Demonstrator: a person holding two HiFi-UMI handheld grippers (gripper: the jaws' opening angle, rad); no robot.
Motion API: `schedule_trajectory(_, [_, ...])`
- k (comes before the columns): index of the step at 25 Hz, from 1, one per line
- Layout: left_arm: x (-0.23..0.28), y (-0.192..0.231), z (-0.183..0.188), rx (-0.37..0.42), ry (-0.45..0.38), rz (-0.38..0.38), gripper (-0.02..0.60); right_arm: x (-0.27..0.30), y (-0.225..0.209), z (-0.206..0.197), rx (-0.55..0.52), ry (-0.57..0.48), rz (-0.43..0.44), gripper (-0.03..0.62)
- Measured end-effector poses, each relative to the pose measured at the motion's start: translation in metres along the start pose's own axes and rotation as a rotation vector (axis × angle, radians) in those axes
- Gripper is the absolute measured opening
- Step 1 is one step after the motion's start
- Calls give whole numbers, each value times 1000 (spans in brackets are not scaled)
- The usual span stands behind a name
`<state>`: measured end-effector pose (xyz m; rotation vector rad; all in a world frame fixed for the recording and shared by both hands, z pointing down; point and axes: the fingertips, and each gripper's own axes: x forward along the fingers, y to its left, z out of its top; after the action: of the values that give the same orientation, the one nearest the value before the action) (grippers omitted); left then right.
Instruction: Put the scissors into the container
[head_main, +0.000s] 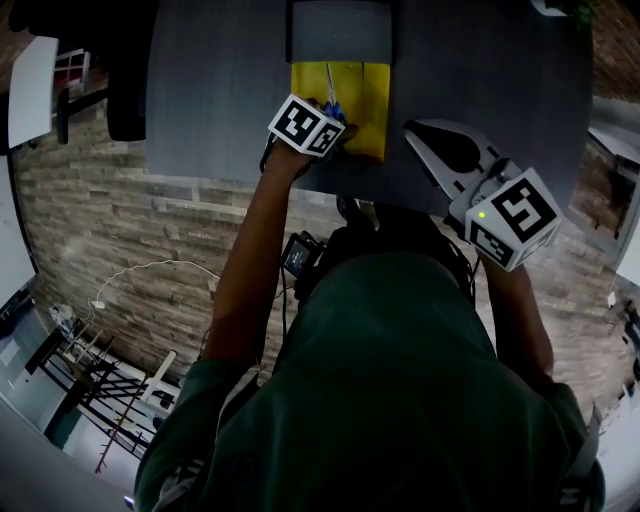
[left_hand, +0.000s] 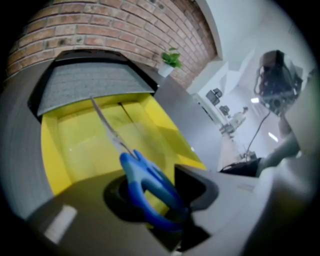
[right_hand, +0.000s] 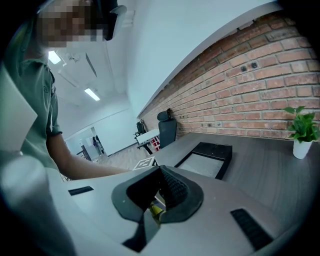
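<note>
The scissors (left_hand: 142, 182) have blue handles and steel blades that point into the yellow container (left_hand: 52, 155). In the left gripper view the handle loop lies between the jaws of my left gripper (left_hand: 157, 187), which stand apart, and I see no pad pressing on it. The head view shows the left gripper (head_main: 312, 128) over the container's (head_main: 372, 100) near end, with the scissors (head_main: 334, 106) inside. My right gripper (head_main: 440, 148) hovers to the right over the table, well clear of the container. In its own view the right gripper (right_hand: 160, 192) is shut with nothing in it.
A grey lid in a black frame (head_main: 340, 30) (left_hand: 90, 82) (right_hand: 207, 157) lies on the dark table just beyond the container. A small potted plant (right_hand: 302, 130) (left_hand: 170, 60) stands near the brick wall. An office chair (right_hand: 166, 131) is at the table's far end.
</note>
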<state>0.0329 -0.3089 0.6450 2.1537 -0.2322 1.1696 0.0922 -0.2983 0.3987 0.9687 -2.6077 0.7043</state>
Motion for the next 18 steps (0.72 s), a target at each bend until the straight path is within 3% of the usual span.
schedule_trajectory(8, [-5,-7,-4,112,49,55,218,-3,3,-1,-4,-5,7,5])
schedule_trajectory(18, [-31,-11,1,183,26,134,239,-3,19,2,-21,-16,20,5])
